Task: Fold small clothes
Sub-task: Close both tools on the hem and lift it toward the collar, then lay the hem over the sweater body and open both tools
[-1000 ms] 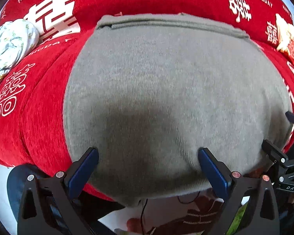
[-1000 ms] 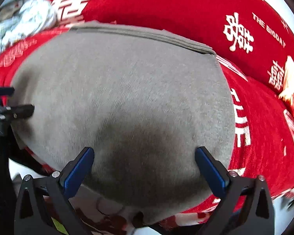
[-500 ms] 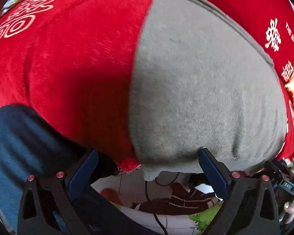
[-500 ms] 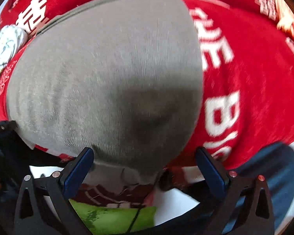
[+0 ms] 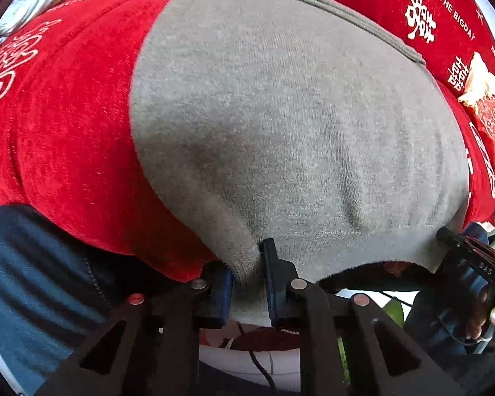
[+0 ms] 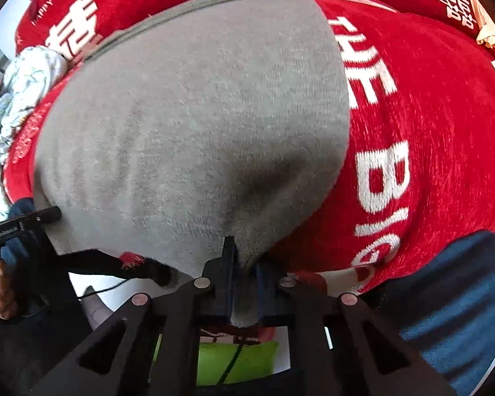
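Both grippers have just closed: the left gripper [image 5: 247, 275] and right gripper [image 6: 244, 274] now clamp the near corners of the flat grey knitted garment [image 5: 280, 125] stretching ahead of their fingers over the red printed cloth [image 5: 66, 125], ready for folding.

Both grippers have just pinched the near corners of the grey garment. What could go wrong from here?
1. The left gripper and right gripper each hold only a small bunch at a near corner of the grey garment; the cloth may slip out when lifted.
2. The garment is already folded in layers at its far edge; a pinch could catch only some layers, leaving the fold uneven.
3. The near hem overhangs the red cover, which sits close to both pinches; the cover may drag along.
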Motion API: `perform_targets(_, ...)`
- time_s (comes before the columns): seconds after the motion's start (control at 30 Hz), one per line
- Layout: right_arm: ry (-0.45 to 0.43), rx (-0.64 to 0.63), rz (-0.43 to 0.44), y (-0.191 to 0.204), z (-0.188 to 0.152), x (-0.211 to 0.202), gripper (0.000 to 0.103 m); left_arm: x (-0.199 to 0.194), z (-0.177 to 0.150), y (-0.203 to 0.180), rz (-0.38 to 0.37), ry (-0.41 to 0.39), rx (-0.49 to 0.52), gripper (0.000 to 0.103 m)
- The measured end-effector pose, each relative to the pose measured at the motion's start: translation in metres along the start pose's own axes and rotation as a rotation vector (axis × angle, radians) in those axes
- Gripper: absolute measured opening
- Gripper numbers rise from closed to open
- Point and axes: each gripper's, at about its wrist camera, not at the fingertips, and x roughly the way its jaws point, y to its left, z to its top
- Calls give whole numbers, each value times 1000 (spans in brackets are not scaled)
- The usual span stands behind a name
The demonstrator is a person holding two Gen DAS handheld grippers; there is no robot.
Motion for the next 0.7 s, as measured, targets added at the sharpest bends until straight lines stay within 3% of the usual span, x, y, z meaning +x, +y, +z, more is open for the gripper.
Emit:
perform_targets(0.2, -166, -28, 108, 7, 11, -52, 11, -55, 3, -9, -33, -140, 63, 14)
perform_targets(0.4, -323, -5, 137, 5, 58, -86, 11, -92, 56, -13, -15, -294, 40, 14)
perform_targets(0.57, -338, 32, 109, 11, 100, -66, 10, -72, 102, -9, 7, -287, -5, 14)
perform_targets(0.7, -268, 64, 68, 7, 127, -24, 10, -43, 121, -4, 18, -232, -40, 14)
